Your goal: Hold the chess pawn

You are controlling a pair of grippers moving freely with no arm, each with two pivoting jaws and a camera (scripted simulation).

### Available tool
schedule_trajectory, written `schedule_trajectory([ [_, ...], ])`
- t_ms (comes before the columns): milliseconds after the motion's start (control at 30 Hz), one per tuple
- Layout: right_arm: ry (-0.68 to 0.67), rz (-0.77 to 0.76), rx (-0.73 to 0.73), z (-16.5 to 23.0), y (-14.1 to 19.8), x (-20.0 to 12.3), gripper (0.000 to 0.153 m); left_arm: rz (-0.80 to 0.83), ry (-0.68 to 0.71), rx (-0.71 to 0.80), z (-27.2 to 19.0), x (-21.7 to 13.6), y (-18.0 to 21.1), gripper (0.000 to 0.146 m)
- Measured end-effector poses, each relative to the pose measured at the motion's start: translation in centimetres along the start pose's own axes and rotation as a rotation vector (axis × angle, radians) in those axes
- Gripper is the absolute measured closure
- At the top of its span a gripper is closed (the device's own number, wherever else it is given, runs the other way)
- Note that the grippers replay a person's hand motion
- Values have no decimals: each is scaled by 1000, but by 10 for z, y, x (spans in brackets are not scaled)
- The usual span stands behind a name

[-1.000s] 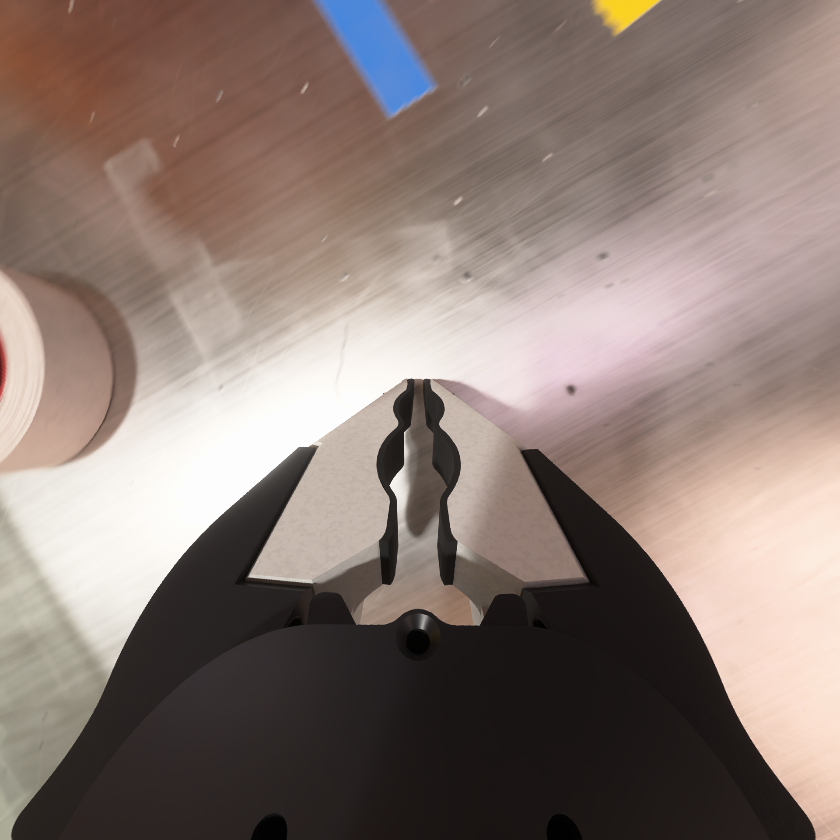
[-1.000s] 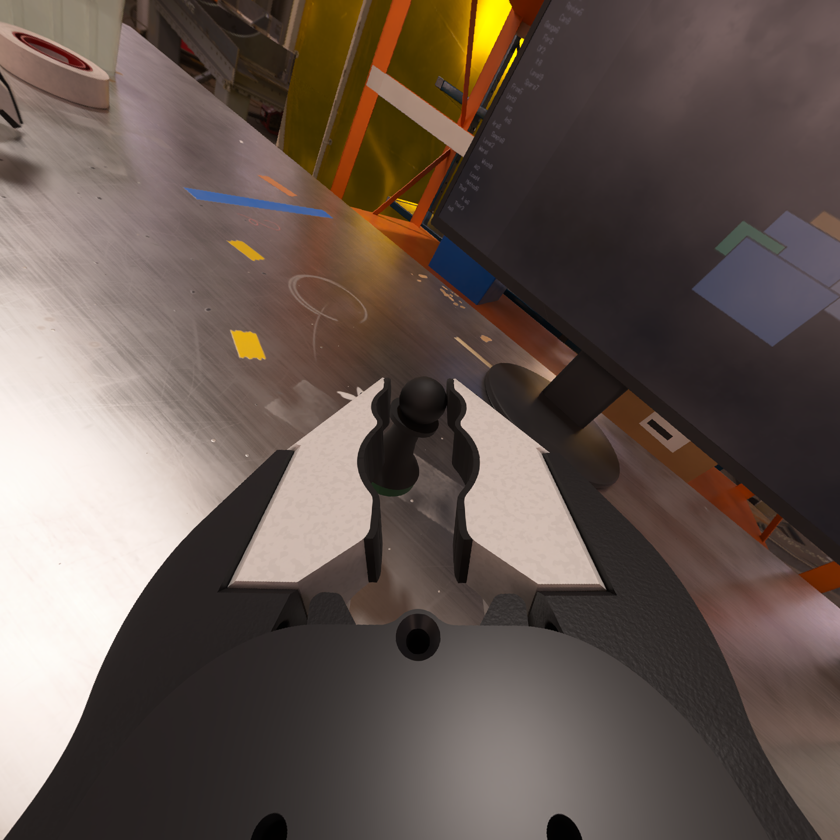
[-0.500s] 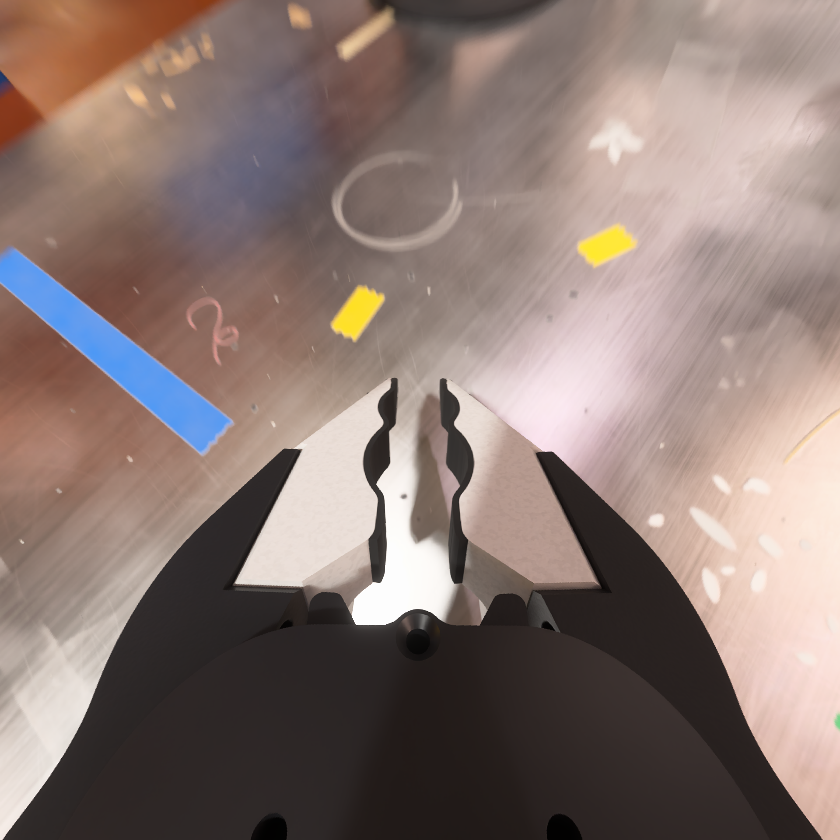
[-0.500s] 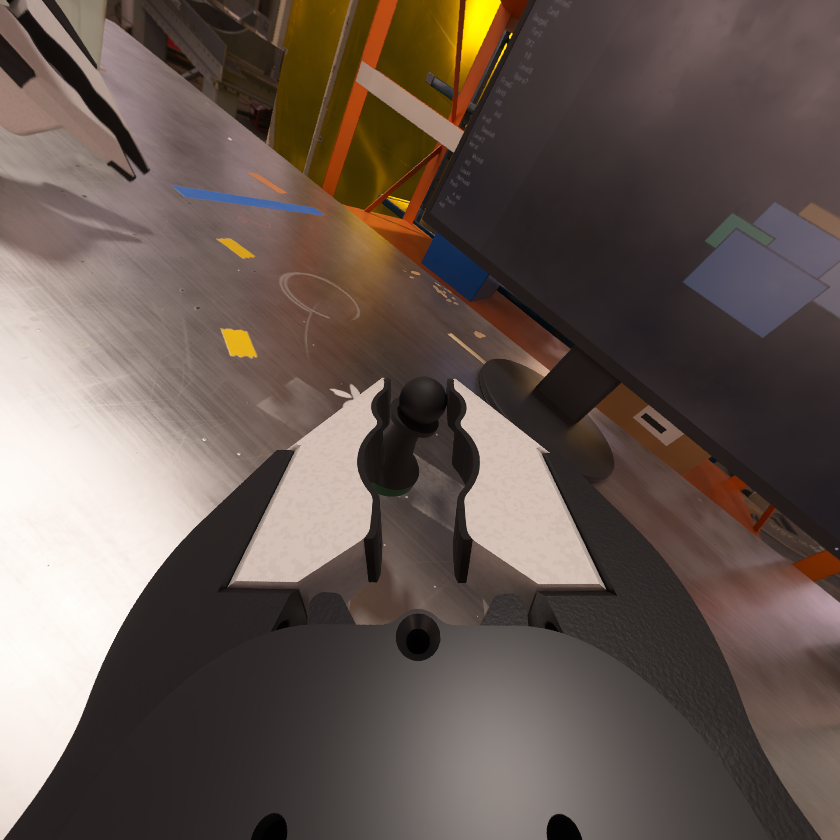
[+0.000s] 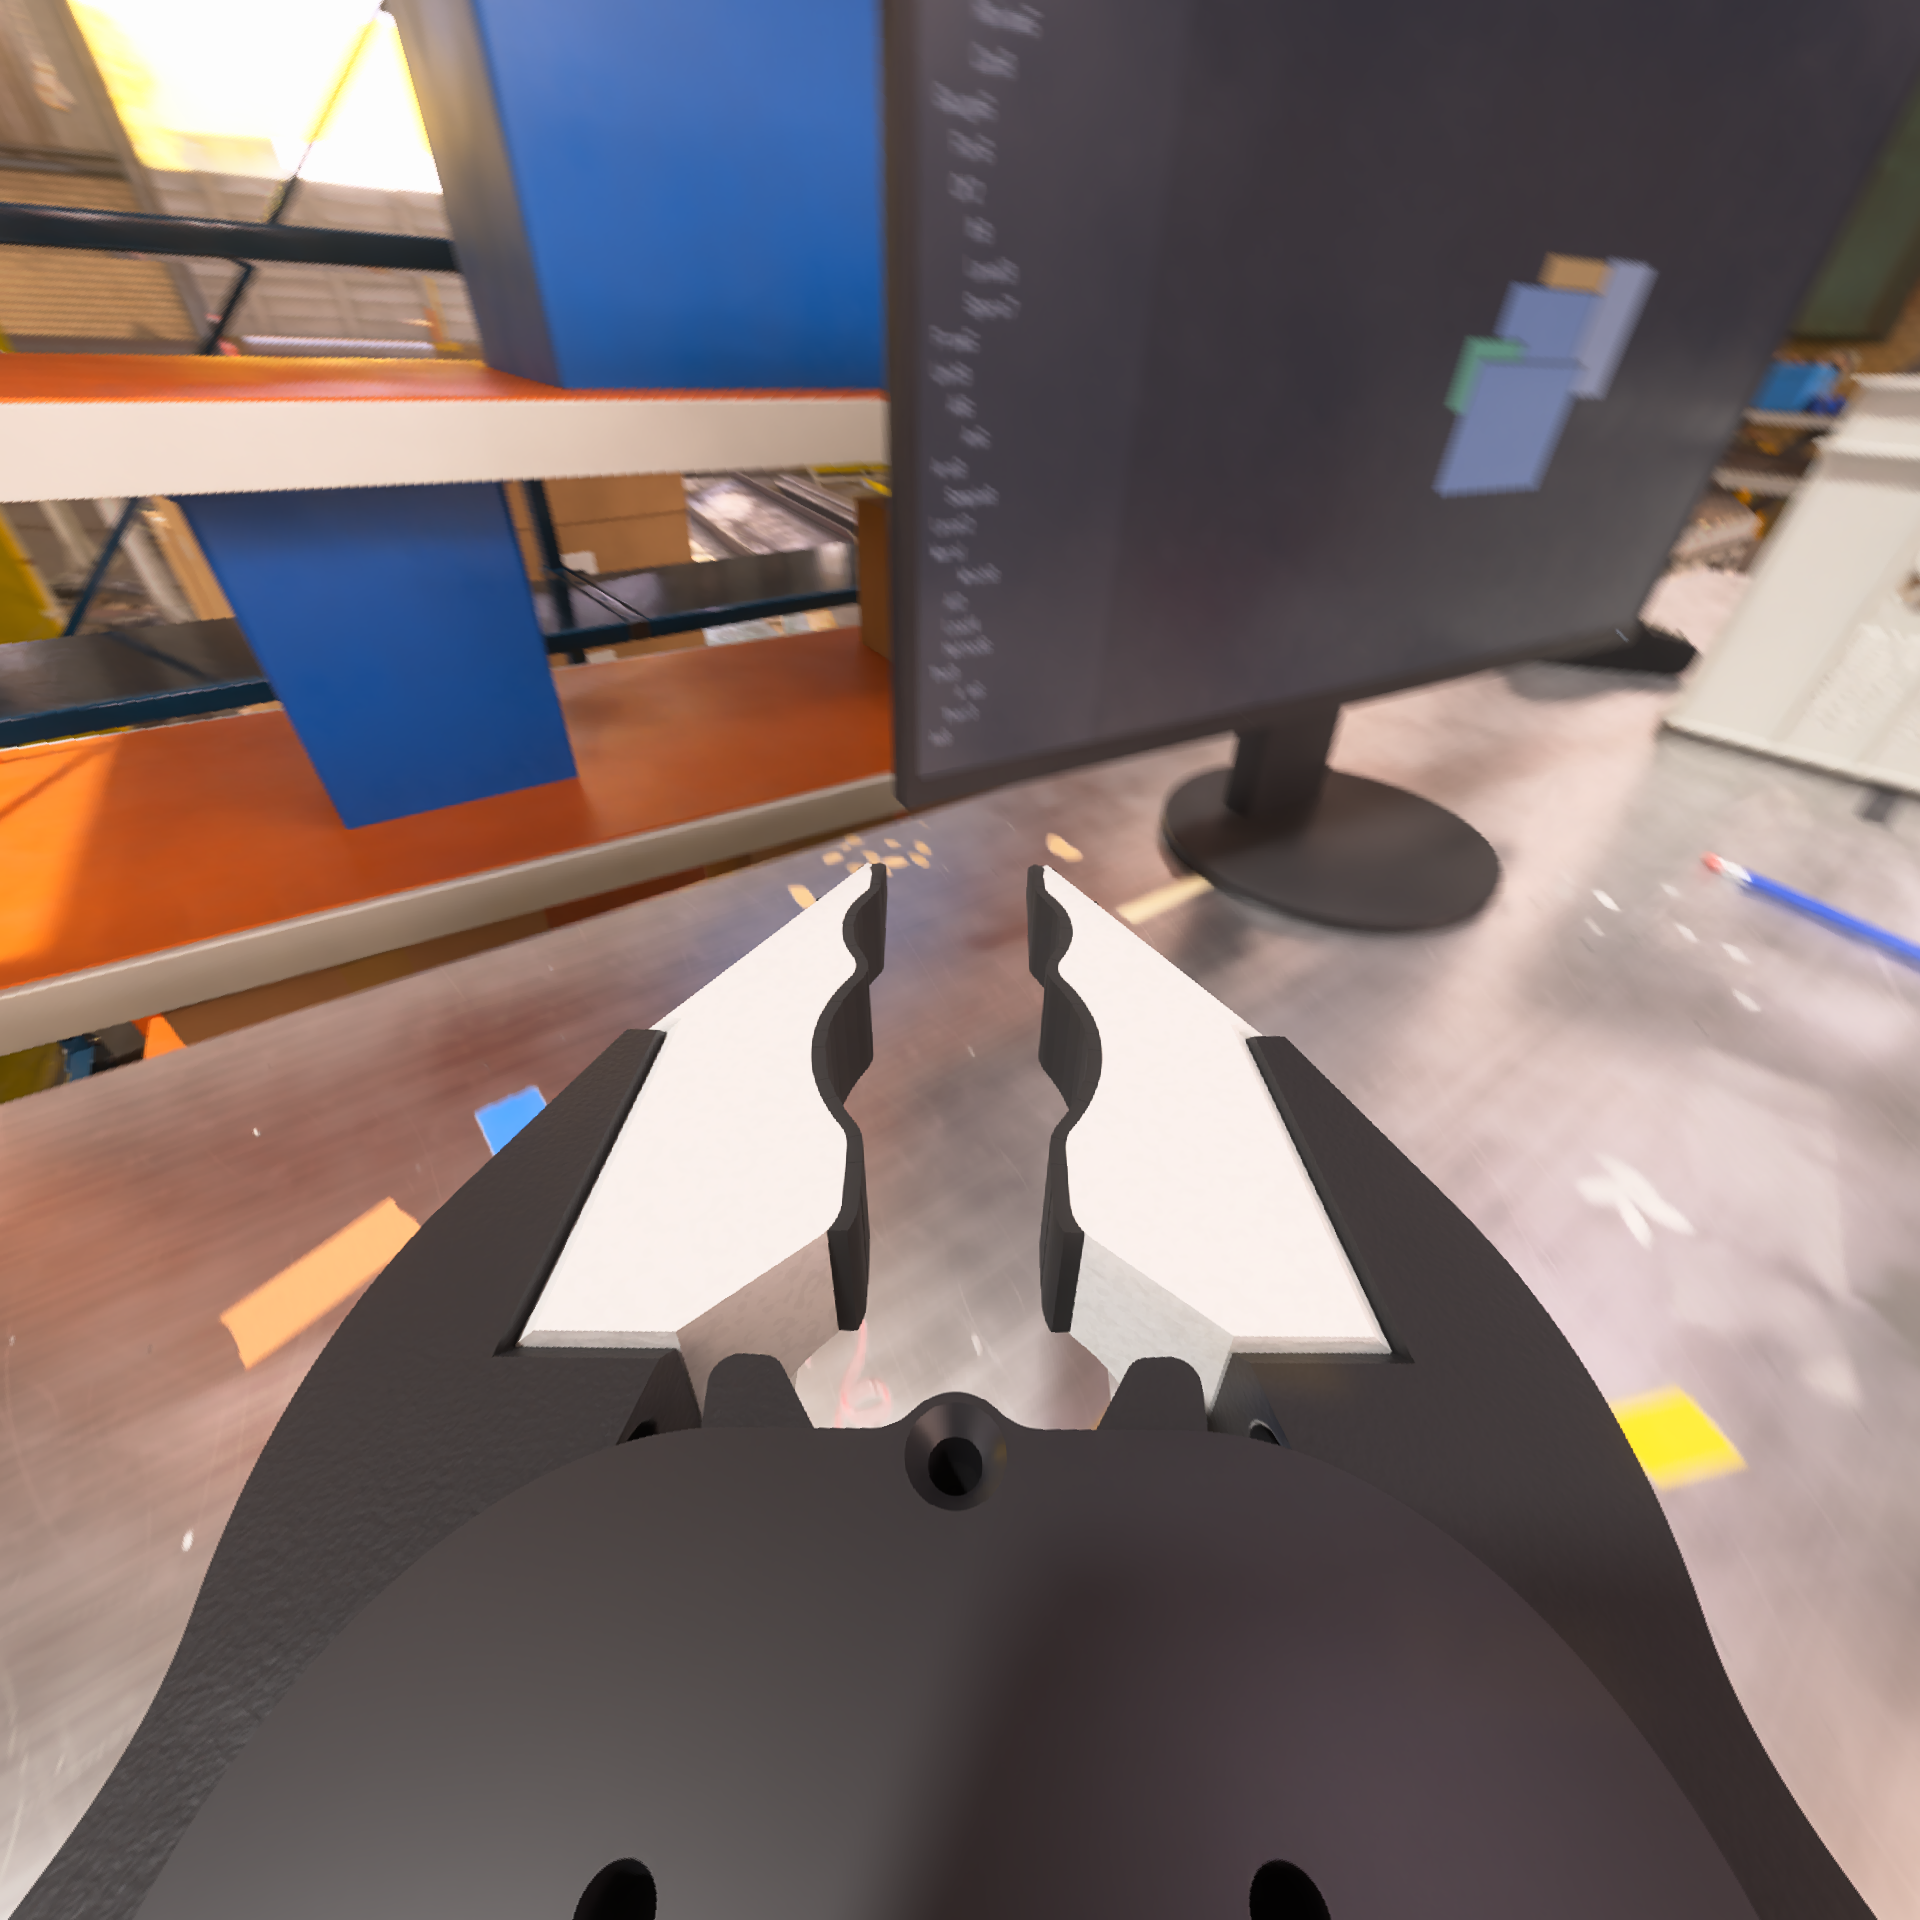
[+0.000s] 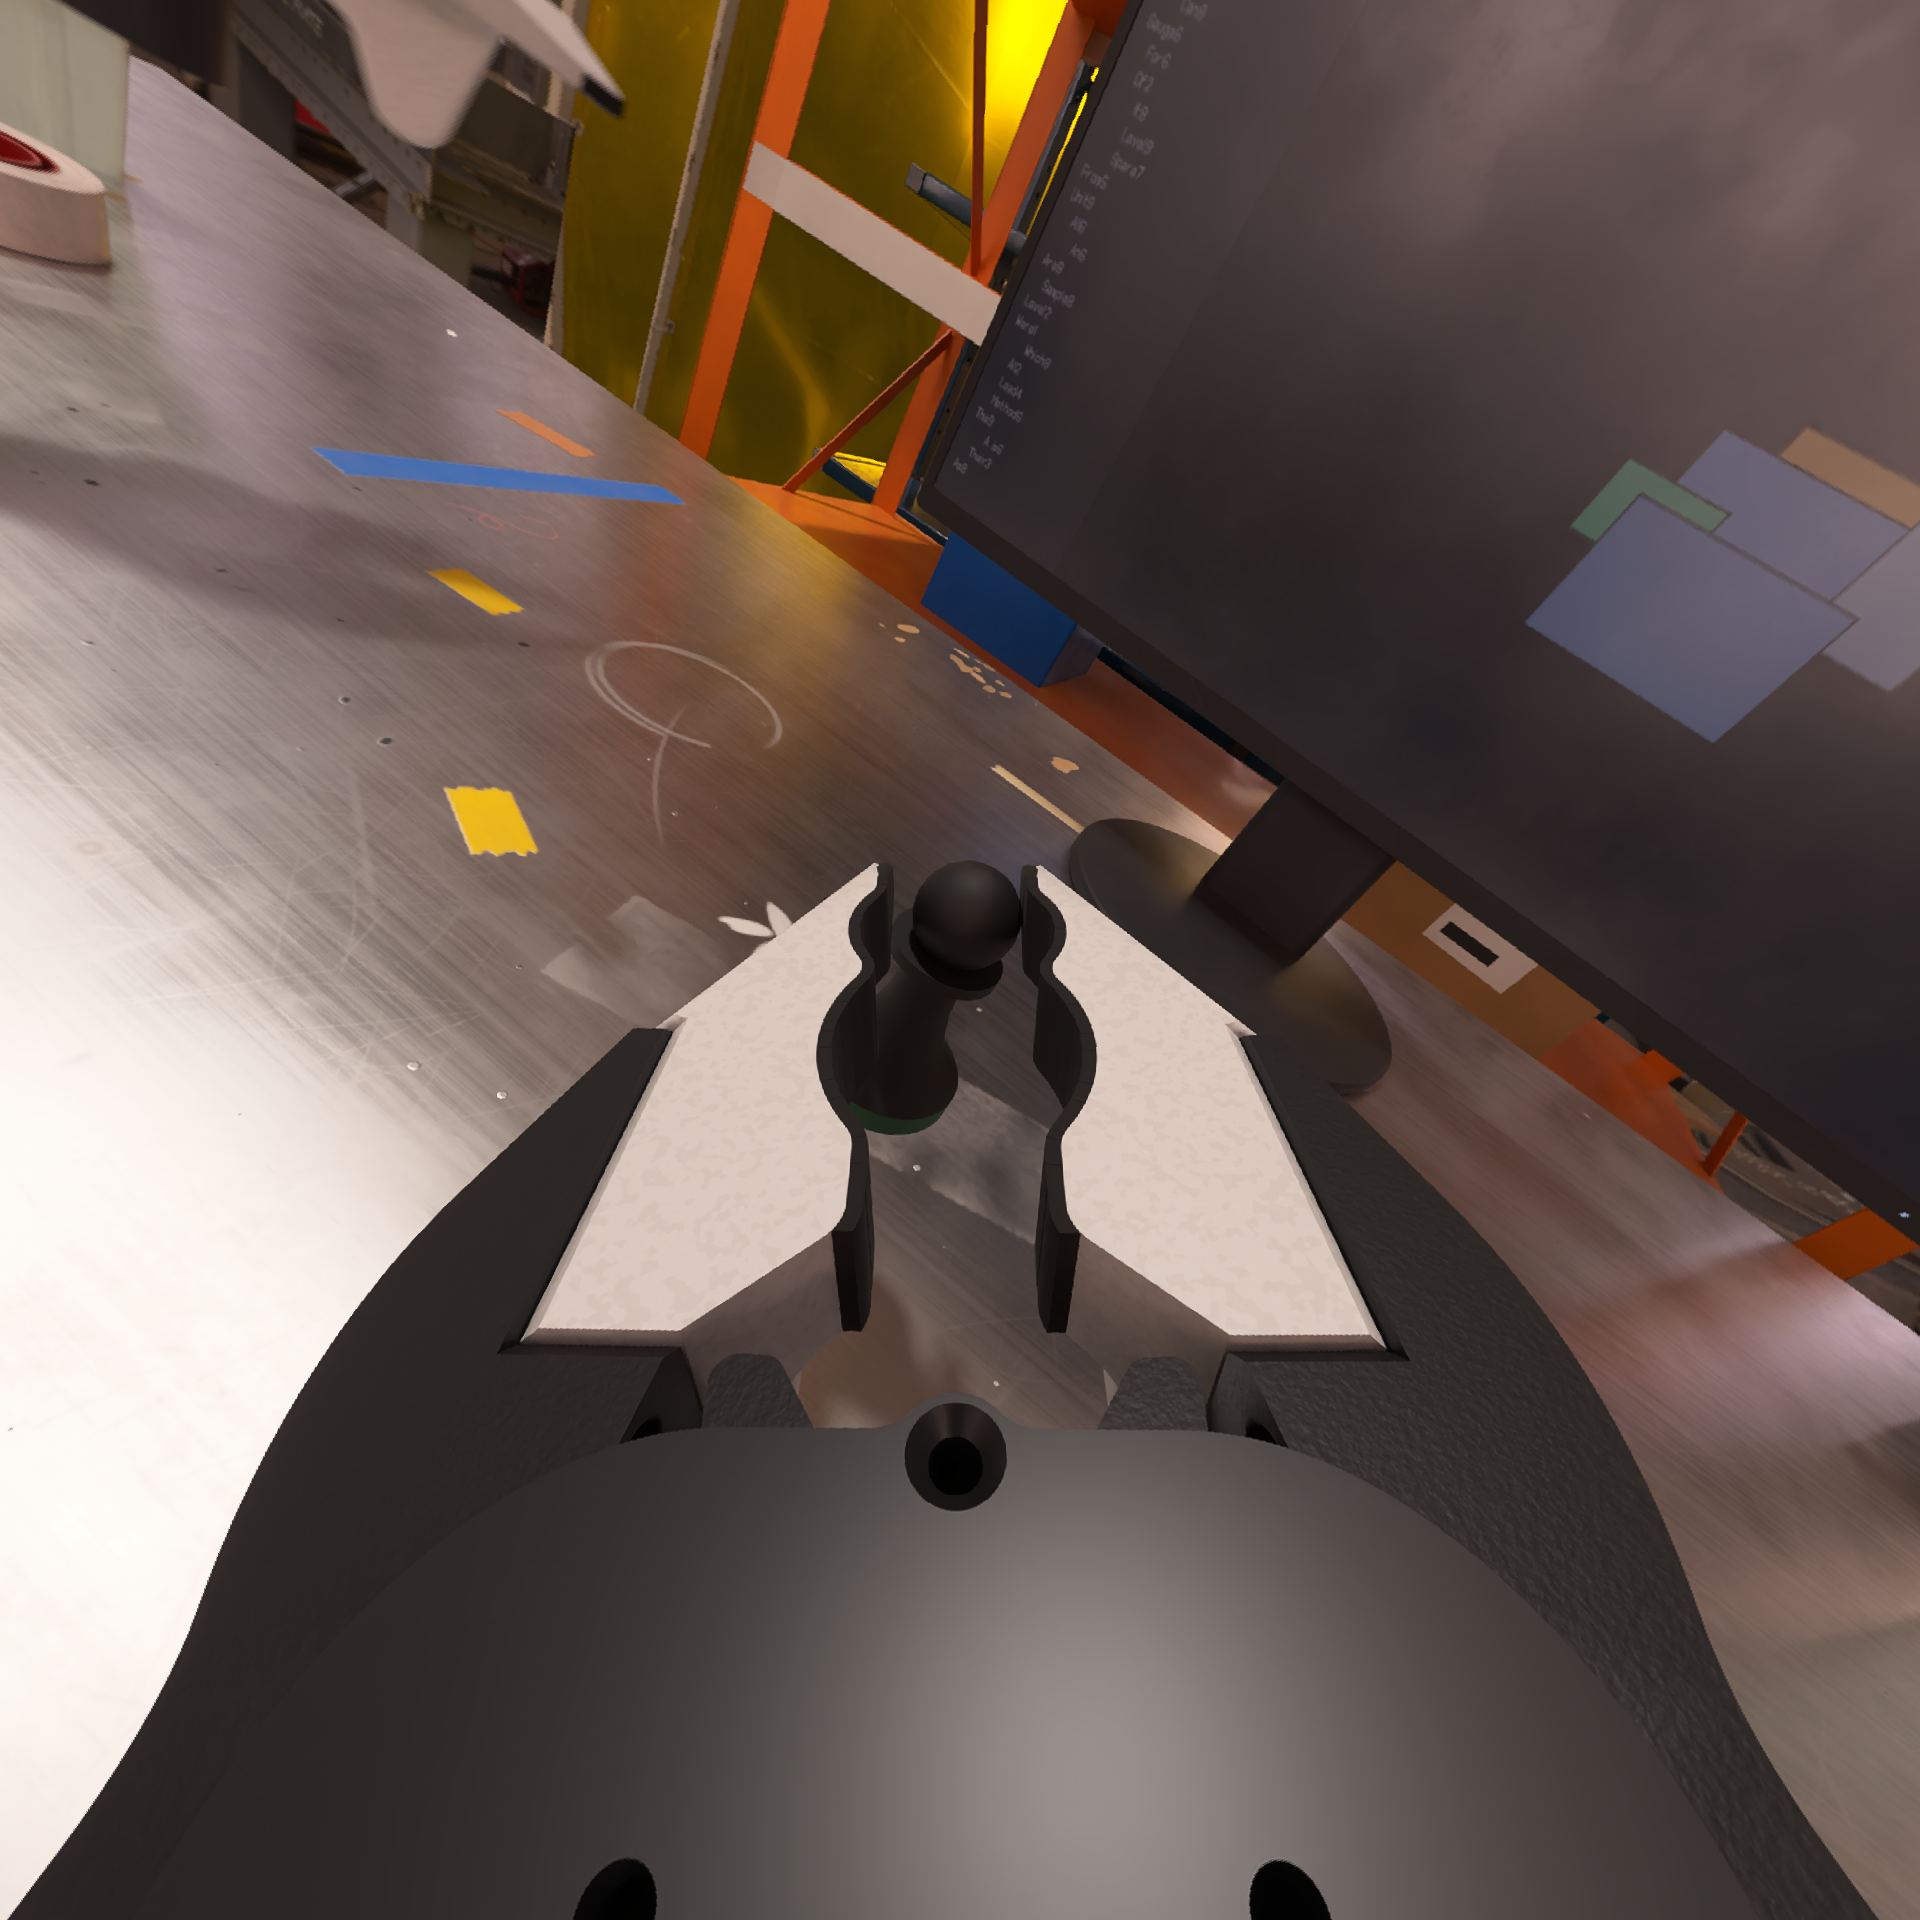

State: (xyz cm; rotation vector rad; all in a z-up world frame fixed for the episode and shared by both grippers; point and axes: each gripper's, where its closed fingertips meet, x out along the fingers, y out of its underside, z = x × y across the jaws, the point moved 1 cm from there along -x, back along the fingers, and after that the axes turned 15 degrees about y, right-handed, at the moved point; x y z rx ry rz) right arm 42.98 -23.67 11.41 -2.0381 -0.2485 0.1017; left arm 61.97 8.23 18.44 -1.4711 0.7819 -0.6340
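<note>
Standing between the two fingers of the right gripper (image 6: 956, 883), a glossy black chess pawn (image 6: 930, 997) with a round head and a thin green band at its foot is seen tilted, its head at the fingertips. The pawn is pressed against the left finger (image 6: 748, 1101) while a slim gap is left on the other side, so a firm clamp cannot be confirmed. The left gripper (image 5: 954, 883) is seen with its jaws parted and nothing between them.

A brushed-metal tabletop (image 6: 260, 935) is seen beneath, marked with yellow tape patches (image 6: 488, 821), a long blue tape strip (image 6: 499, 476), a small orange patch and a scratched ring. A dark flat monitor (image 6: 1507, 364) on a round black stand (image 6: 1247, 935) is set near the far edge; a column of small pale writing and overlapping blue, green and tan rectangles are shown on its screen. A roll of pale tape with a red core (image 6: 47, 208) is placed far left. A blue pencil (image 5: 1818, 914) is seen in the left wrist view. Orange shelving (image 5: 312, 810) with blue panels is seen beyond the table.
</note>
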Motion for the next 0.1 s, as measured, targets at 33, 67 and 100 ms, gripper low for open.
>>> schedule_trajectory([
  [33,4,0,-6,0,0,0,128,-20,-26,-12,13,10,-6,121],
  [67,7,1,-12,0,1,0,128,-31,-48,-22,24,20,-10,123],
  [100,10,3,-18,-1,2,0,128,-37,-69,-33,34,28,-13,124],
])
